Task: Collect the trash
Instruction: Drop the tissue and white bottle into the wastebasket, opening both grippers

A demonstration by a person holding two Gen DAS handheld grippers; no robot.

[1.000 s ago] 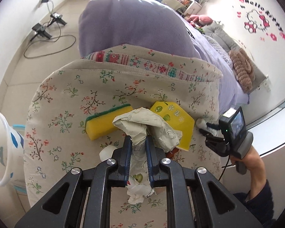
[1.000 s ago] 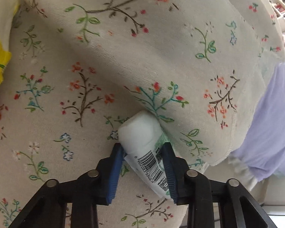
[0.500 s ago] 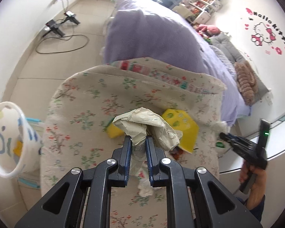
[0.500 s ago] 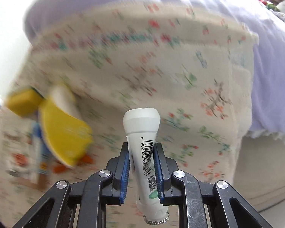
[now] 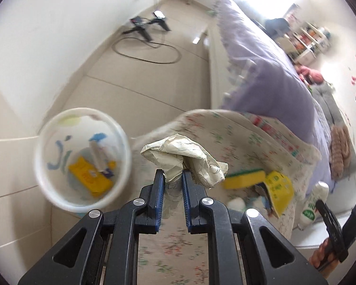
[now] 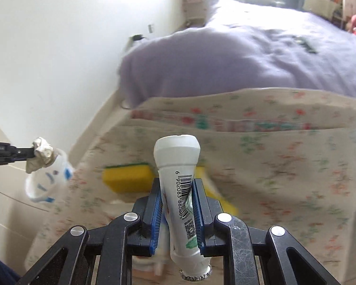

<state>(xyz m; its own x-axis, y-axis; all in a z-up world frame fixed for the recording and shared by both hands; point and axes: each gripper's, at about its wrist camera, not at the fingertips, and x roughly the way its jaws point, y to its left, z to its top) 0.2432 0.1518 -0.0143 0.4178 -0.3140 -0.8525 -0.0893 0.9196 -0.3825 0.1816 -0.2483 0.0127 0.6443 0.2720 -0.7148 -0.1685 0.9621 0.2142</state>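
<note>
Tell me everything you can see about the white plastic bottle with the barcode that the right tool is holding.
The small white plastic bottle is clamped at its waist between the blue pads of the right tool, lifted clear of the floral cloth. Its broad rounded base points away from the camera; its crinkled foil-sealed mouth faces the camera. The label bears a black barcode, digits, a QR code and green print. The body looks squeezed in where the pads press.

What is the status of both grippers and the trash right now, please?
Left gripper shut on crumpled paper. Right gripper shut on small white bottle. White bin ahead-left, path clear.
</note>
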